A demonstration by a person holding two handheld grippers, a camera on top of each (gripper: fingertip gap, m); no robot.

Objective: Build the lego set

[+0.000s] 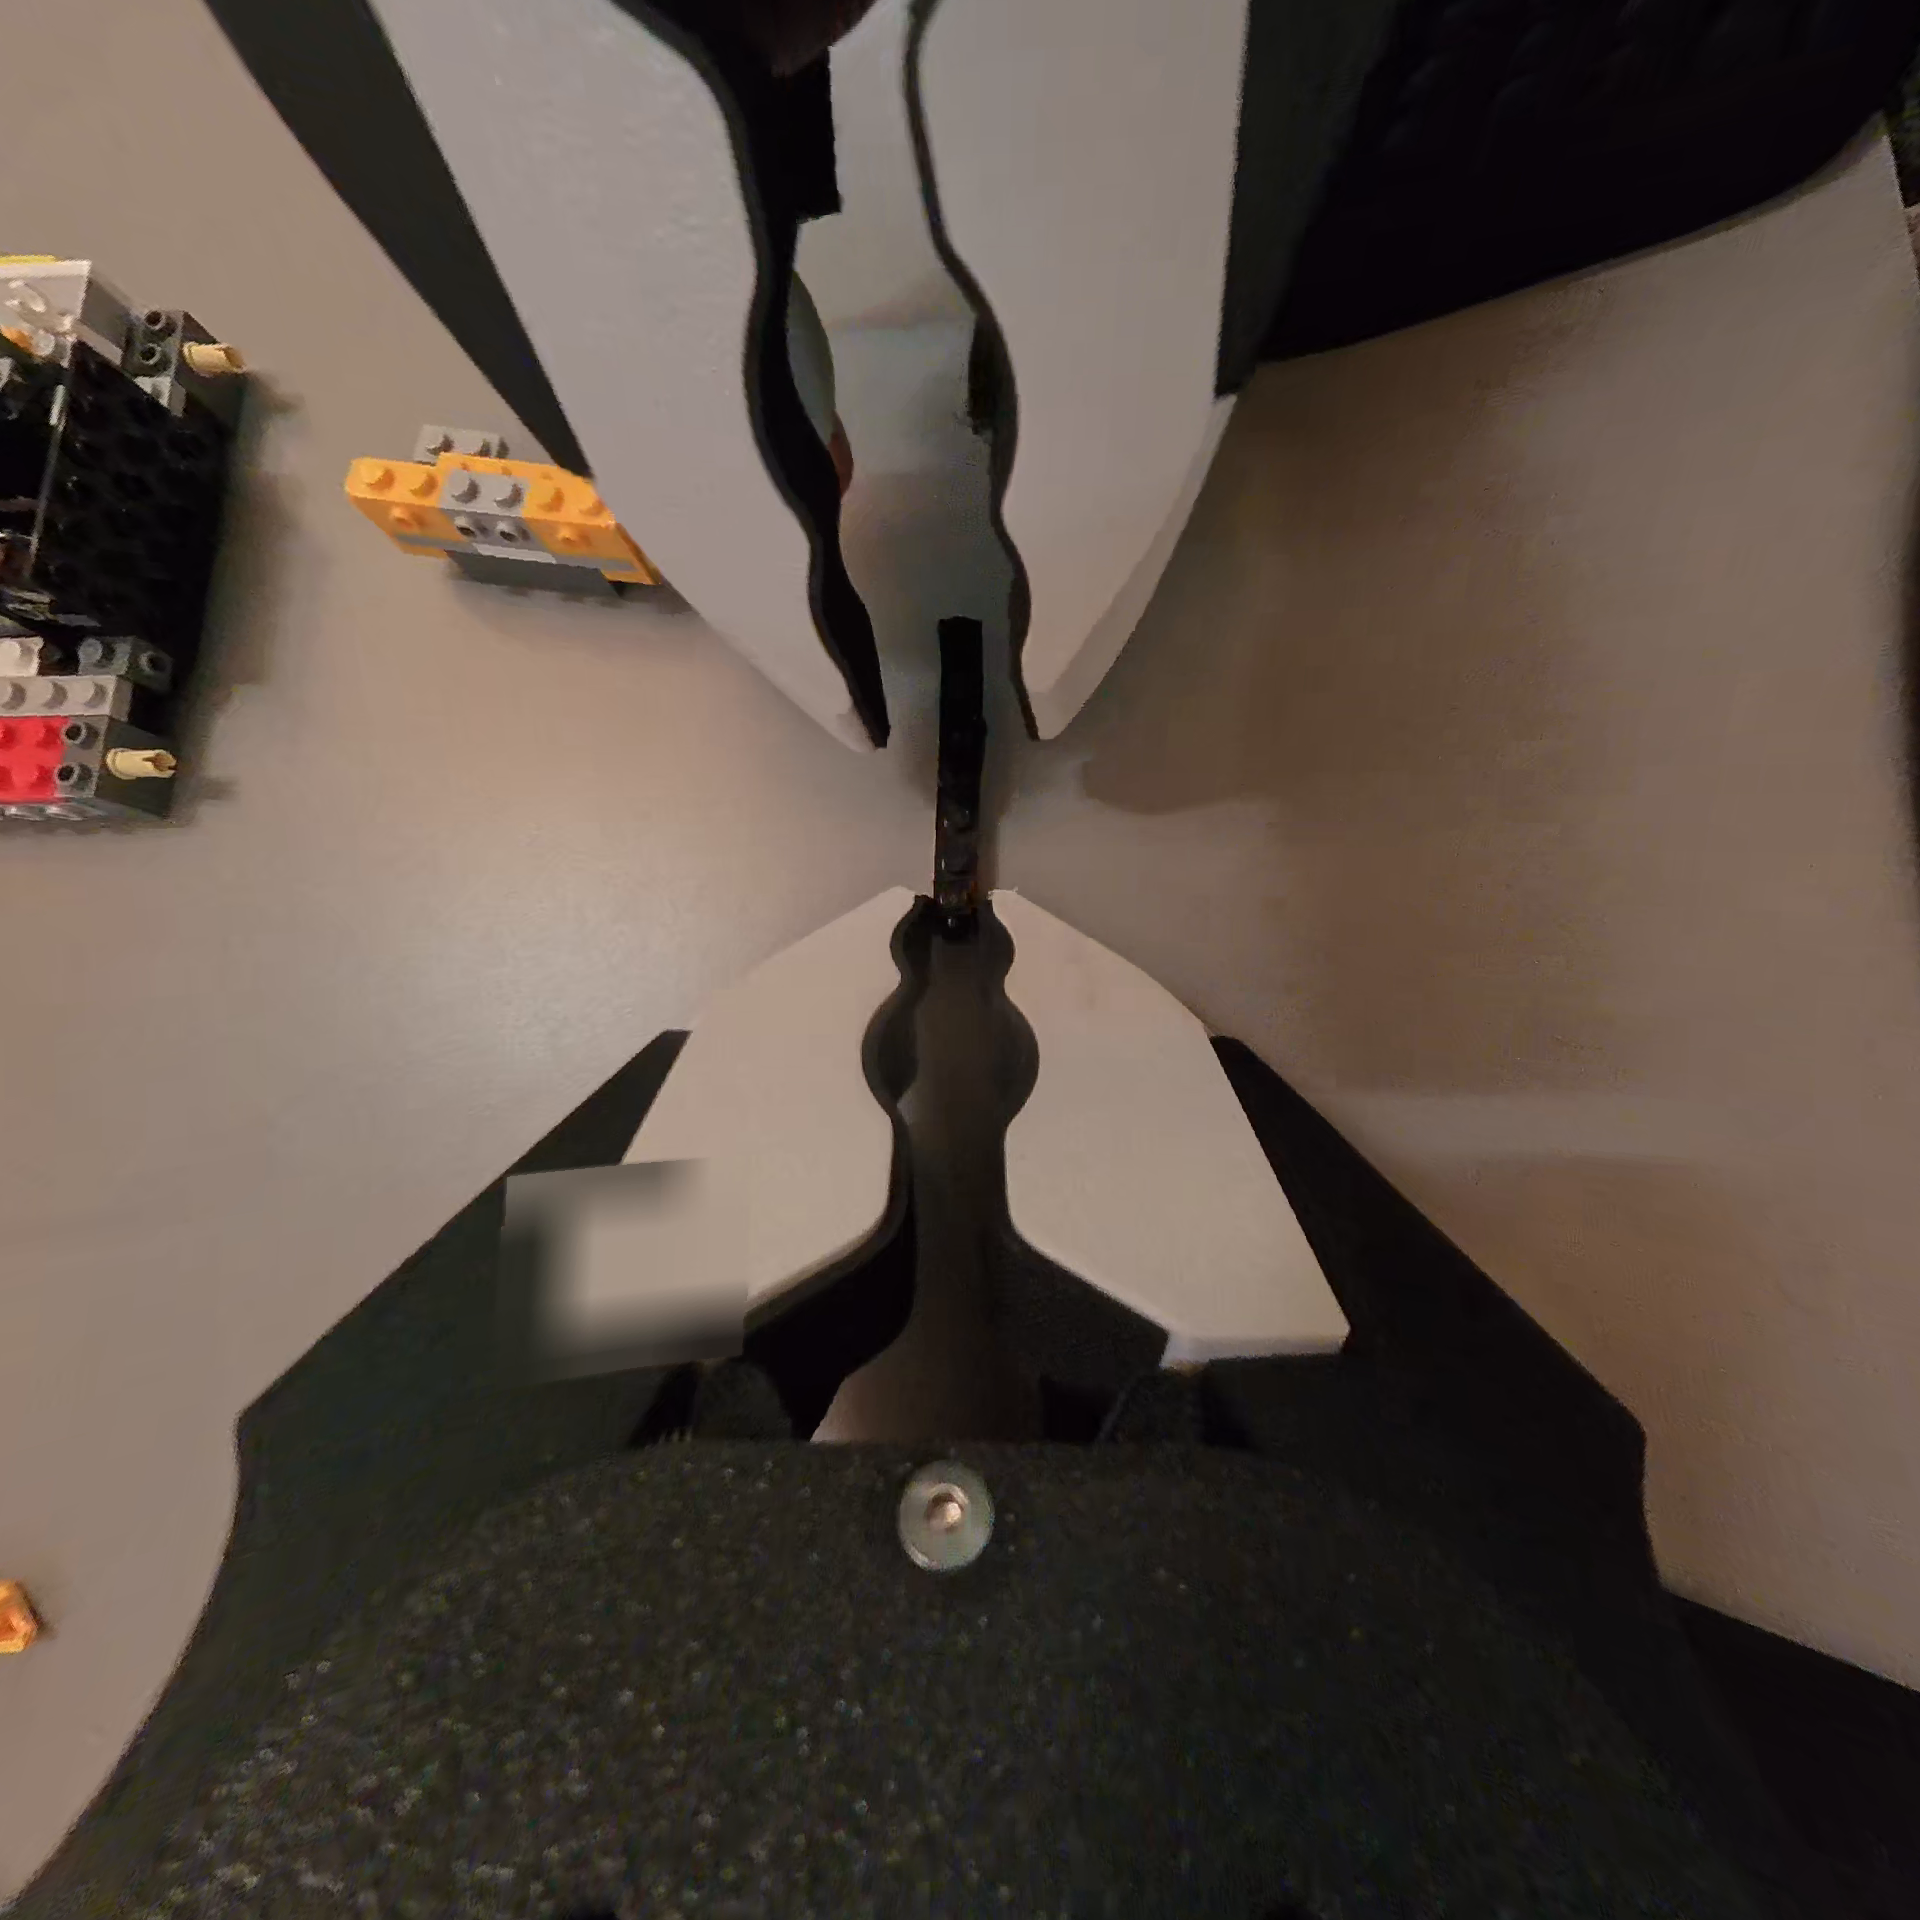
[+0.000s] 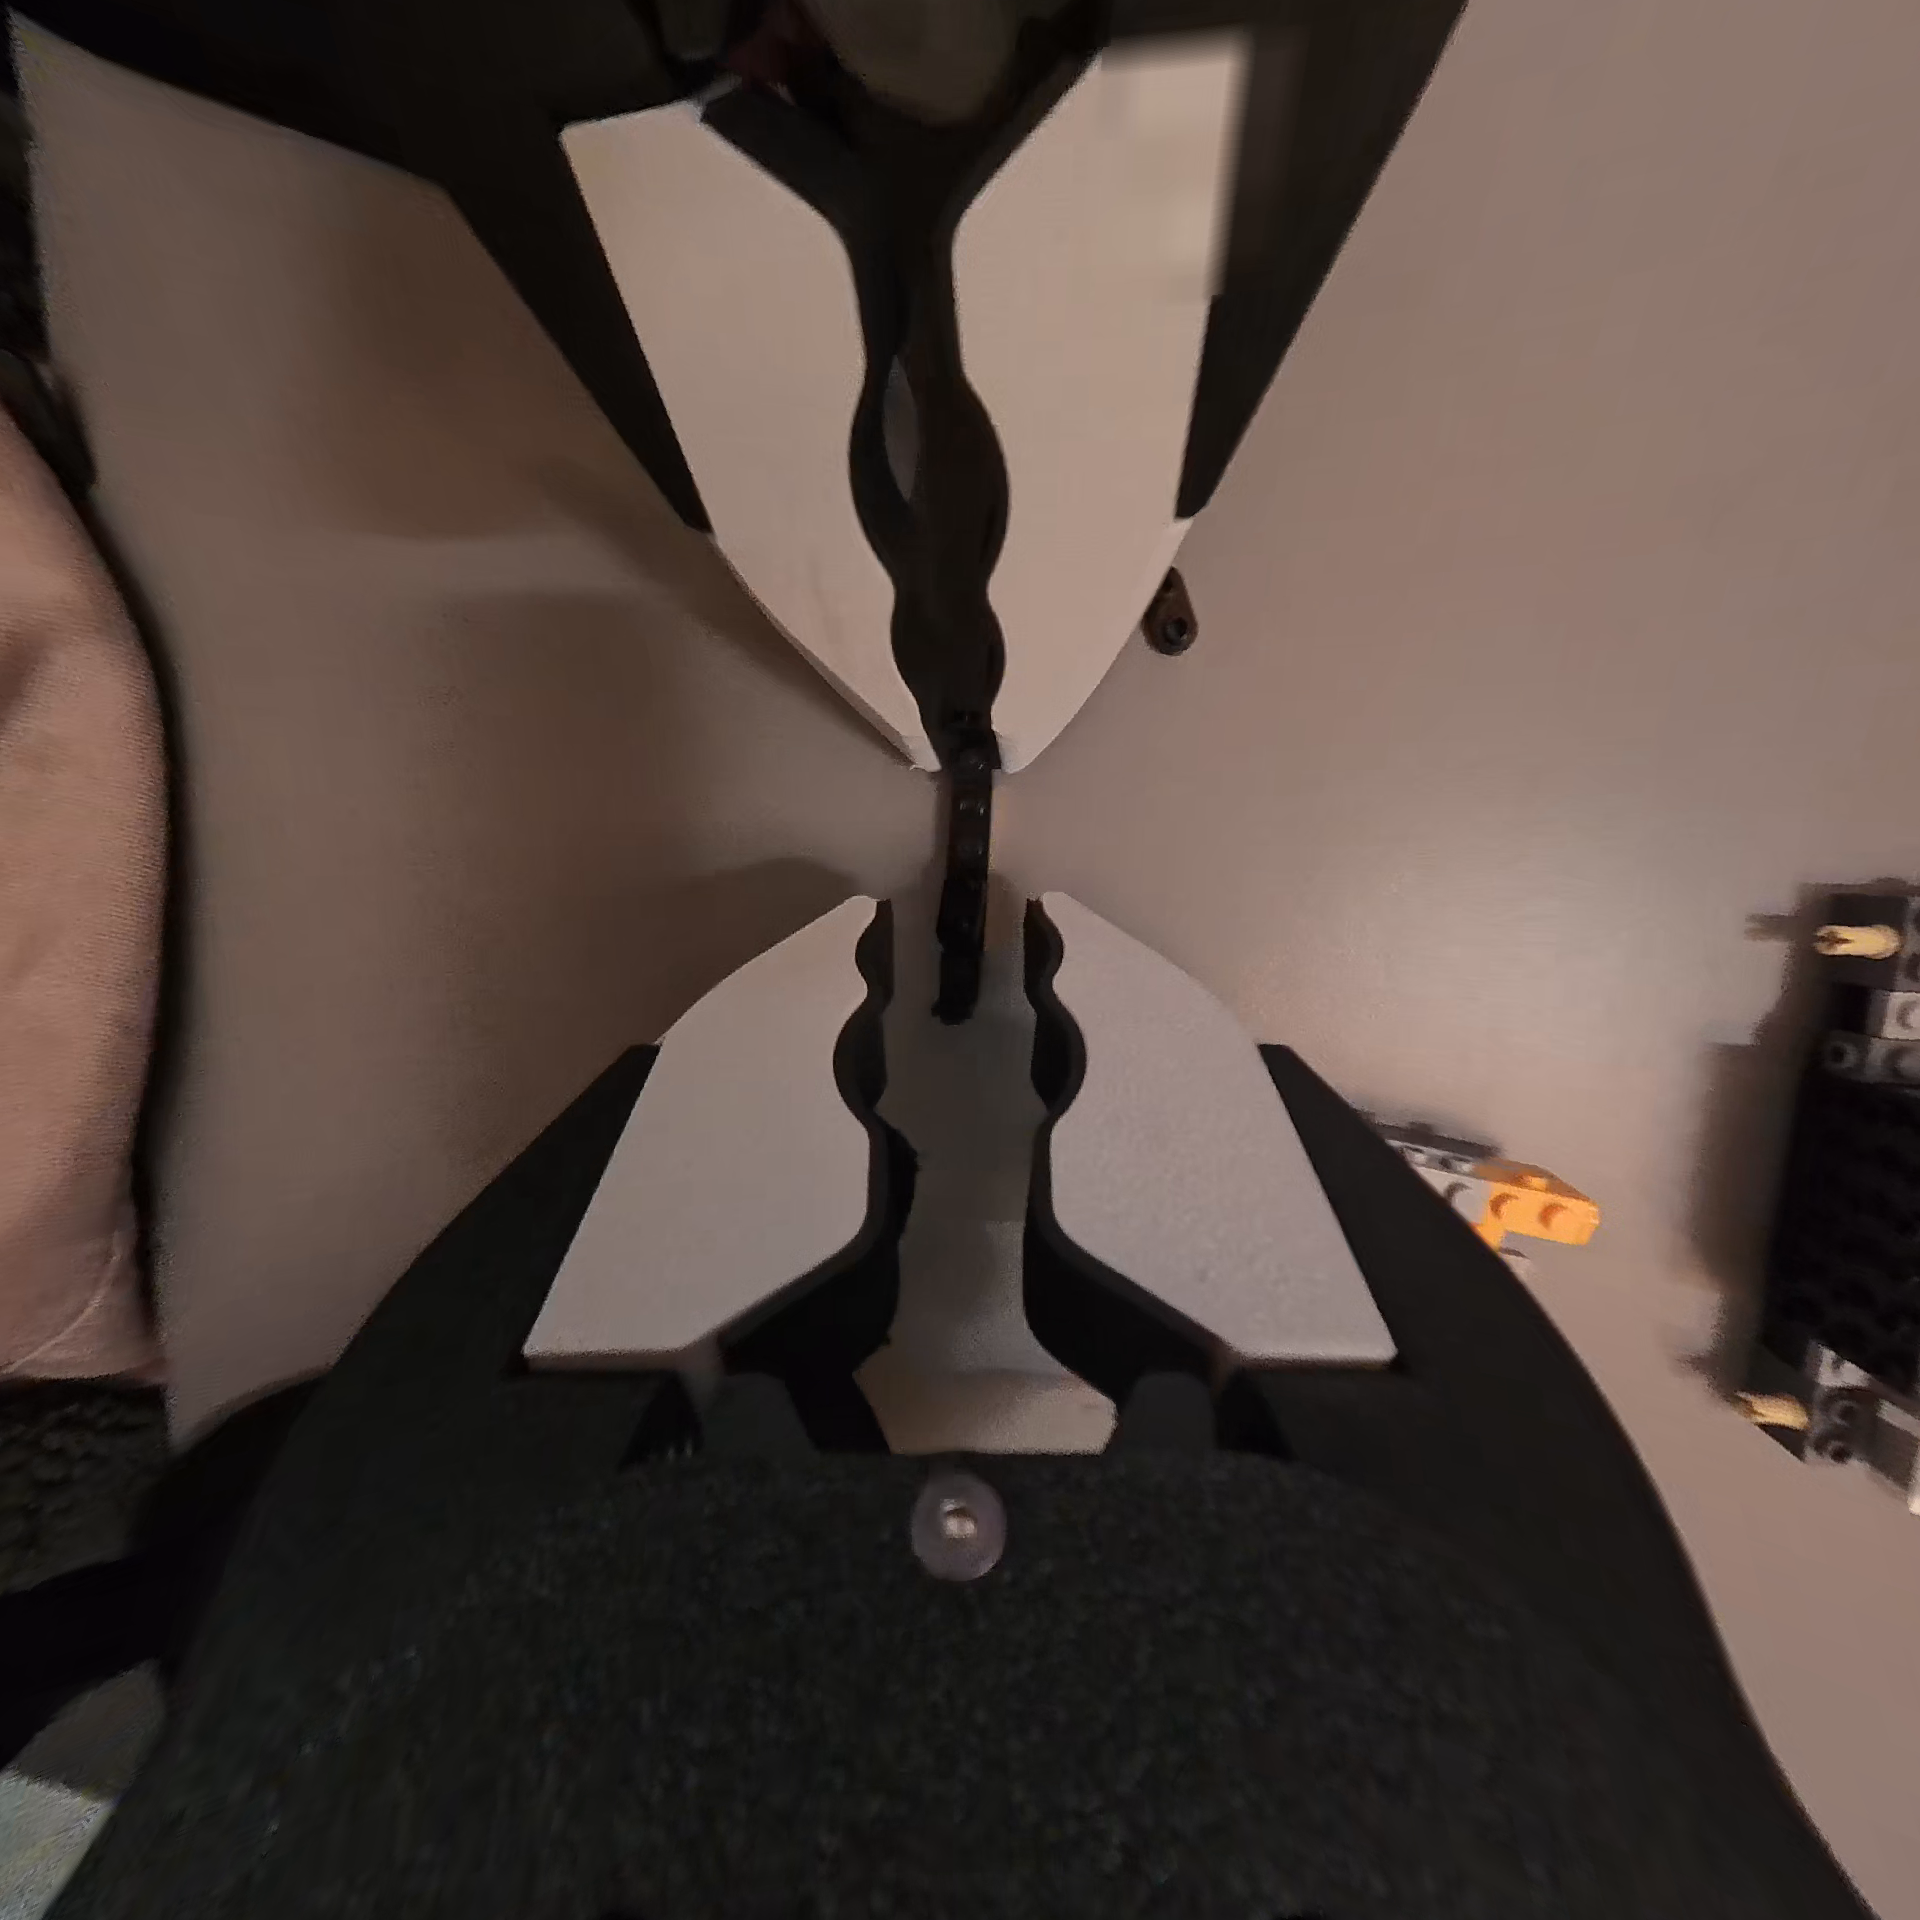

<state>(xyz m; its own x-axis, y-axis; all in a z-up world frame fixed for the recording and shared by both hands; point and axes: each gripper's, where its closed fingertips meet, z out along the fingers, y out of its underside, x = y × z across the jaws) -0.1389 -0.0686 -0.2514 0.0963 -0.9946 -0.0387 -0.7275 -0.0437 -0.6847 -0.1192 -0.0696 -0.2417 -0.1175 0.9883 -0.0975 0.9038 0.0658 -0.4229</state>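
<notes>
Your left gripper (image 1: 954,906) pinches one end of the black plate (image 1: 958,769); its long axis runs straight into your spread right gripper (image 2: 956,902)

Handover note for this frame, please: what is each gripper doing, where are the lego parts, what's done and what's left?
Left gripper: shut on one end of the black strip, held above the table.
Right gripper: open, its fingers either side of the strip's other end, not clamped.
Black chassis and orange assembly sit apart on the table, to the left gripper's left.
Done: chassis partly built.
Left: probably pass or fit the strip, then join the assemblies.
</notes>
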